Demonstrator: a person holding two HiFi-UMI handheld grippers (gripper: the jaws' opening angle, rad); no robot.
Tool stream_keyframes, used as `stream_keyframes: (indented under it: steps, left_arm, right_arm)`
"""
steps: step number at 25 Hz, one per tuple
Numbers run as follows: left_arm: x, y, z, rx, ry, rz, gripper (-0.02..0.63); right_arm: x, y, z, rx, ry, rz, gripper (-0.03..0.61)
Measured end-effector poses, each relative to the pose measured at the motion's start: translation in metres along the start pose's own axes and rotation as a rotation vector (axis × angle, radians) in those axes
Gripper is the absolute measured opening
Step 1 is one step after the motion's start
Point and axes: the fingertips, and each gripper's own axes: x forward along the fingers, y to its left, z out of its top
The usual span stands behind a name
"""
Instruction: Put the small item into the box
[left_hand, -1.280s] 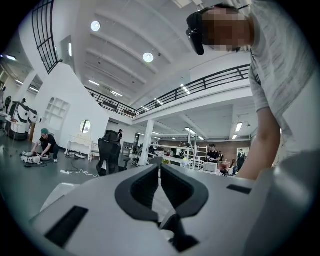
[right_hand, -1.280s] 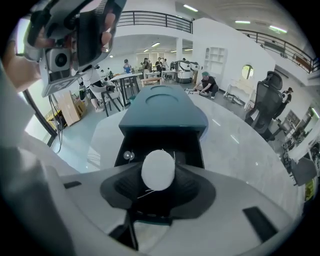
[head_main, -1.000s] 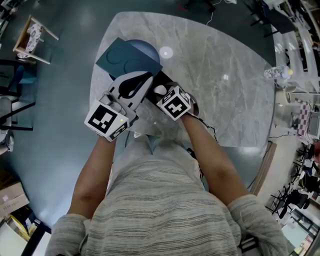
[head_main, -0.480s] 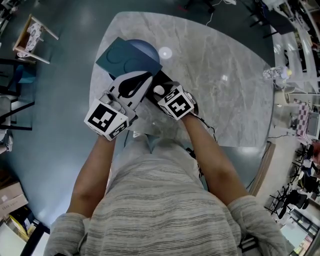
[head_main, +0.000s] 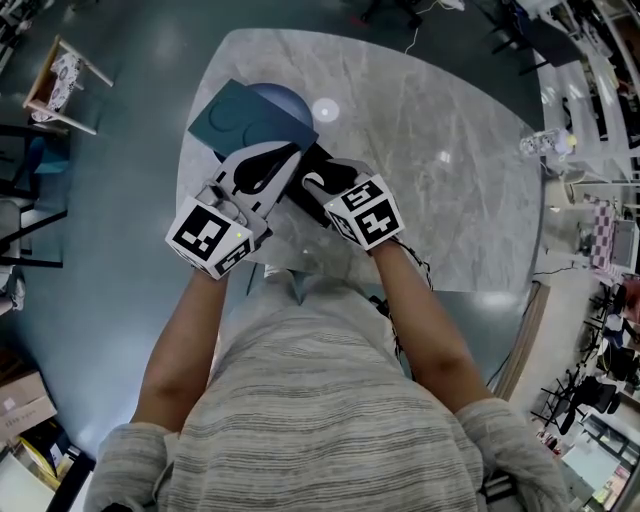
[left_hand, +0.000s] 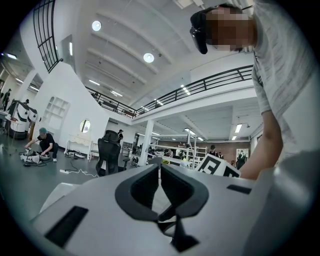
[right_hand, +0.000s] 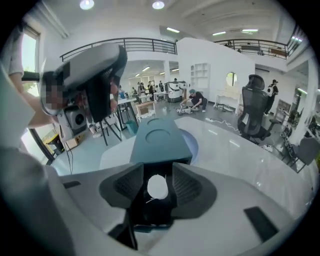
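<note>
a: right gripper (right_hand: 156, 170), nearest first. state?
b: jaws wide apart, and they have just been opening. pads touch nothing. the small item (right_hand: 157, 187), white and roundish with a stray thread, shows through the gap but lies below them, on the dark floor of the box (right_hand: 150, 227).
a: so it's in.
b: reads that way. the placing looks done, and clearing out is what's left.
a: left gripper (left_hand: 160, 170)?
b: jaws drawn nearly together, only a slit, nothing visible in it. in the head view it sits at 9 o'clock of the right one, tips at the box's edge. whether it steadies the box, can't tell.
a: beyond the item?
b: the teal lid (right_hand: 161, 140) stands open at 12 o'clock. past it, the marble table (right_hand: 235, 150).
a: what could go wrong?
b: three things, my guess. an open jaw catching the box wall on the way out would drag or tip the box. the thread snagging a pad would lift the item out again. a knock to the lid, or the left gripper shifting, could drop the lid onto the right jaws.
</note>
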Motion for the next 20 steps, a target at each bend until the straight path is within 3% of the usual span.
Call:
stream_keyframes:
  steps: [6,16,20]
  left_arm:
    - [0.002,-0.002,0.003,0.0,0.0,-0.014,0.026]
    - [0.005,-0.009,0.015,0.011,-0.019,-0.044,0.026]
    - [0.006,-0.016,0.021,0.02,-0.027,-0.059,0.026]
  right_arm:
    - [-0.029,0.005,0.031,0.022,-0.129,0.0,0.172]
    - [-0.078,0.013,0.076,0.003,-0.326,-0.031,0.038]
    - [-0.097,0.02,0.088,-0.007,-0.378,-0.009,0.025]
